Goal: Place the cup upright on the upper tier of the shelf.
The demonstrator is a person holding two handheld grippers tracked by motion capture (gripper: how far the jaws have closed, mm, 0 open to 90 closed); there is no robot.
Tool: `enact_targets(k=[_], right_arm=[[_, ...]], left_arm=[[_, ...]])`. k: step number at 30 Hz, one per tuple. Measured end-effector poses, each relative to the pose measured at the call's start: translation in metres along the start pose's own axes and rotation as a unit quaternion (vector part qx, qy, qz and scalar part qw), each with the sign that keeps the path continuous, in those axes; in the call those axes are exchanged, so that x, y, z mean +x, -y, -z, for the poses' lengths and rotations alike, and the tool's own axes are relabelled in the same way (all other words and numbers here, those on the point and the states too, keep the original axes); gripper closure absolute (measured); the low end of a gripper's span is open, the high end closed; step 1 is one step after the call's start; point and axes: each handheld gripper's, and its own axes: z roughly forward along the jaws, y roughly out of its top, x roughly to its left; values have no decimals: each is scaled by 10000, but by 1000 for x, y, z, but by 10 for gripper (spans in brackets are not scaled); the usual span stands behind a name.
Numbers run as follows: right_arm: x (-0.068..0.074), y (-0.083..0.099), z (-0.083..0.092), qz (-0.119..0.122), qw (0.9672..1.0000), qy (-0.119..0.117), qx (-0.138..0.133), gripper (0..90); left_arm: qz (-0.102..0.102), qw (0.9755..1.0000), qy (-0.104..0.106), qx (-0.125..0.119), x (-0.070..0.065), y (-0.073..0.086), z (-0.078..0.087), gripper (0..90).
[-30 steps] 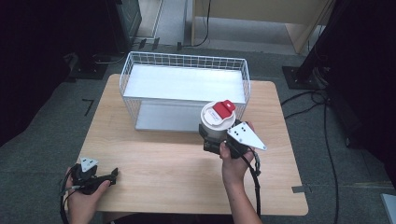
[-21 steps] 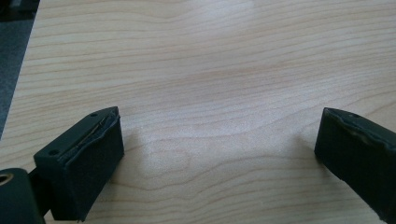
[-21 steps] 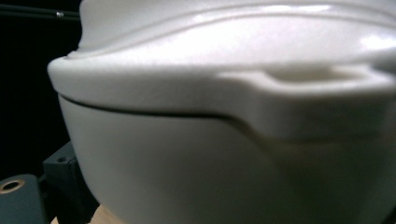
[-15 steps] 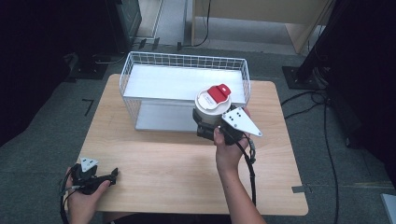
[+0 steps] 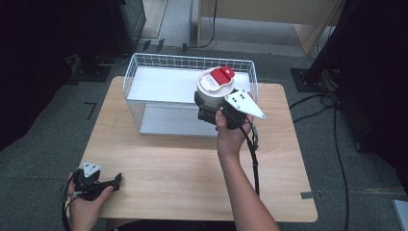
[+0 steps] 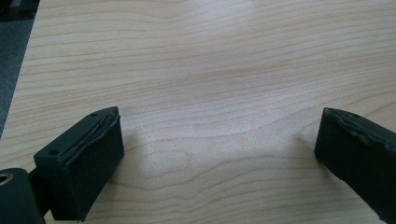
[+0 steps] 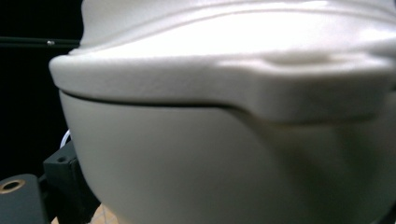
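A: Right gripper (image 5: 211,109) clamped on white tub (image 5: 215,91), red-capped lid up. Held in the air over the near right rim of the wire basket (image 5: 144,65), not yet inside.

B: Grip quality?

A: Hard to judge. Right gripper view up close on the tub wall (image 7: 224,163) and lid seam; one jaw visible at lower left, pressed against the side. Far jaw hidden behind the tub. Looks like a low grab on a round, smooth body.

B: So slip risk. Top-heavy above the pads, could roll or tilt out if wrist rotates.

A: Agreed. Also base close to the basket's front wire in the high view. Snagging the rim on descent likely if lowered before moving further forward. Could tip the tub or drag the basket.

B: Left side?

A: Left gripper (image 5: 103,183) parked at the near left table (image 5: 159,168) corner, jaws spread wide, nothing between them. Just bare wood (image 6: 210,93) between the pads. Well clear, no collision worry.
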Motion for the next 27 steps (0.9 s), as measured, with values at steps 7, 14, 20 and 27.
enact_targets(k=[7,14,20,27], right_arm=[[0,-1,-24,51,10000,38,40,56],[1,0,-44,-21,9999,57,92,56],[2,-2,-60,20,9999,88,90,56],[-1,-3,-77,71,9997,186,156,56]], left_arm=[[-3,10000,2,12,0,0,0,16],[-3,10000,17,-3,0,0,0,16],[-4,10000,16,-3,0,0,0,16],[-4,10000,14,-2,0,0,0,16]])
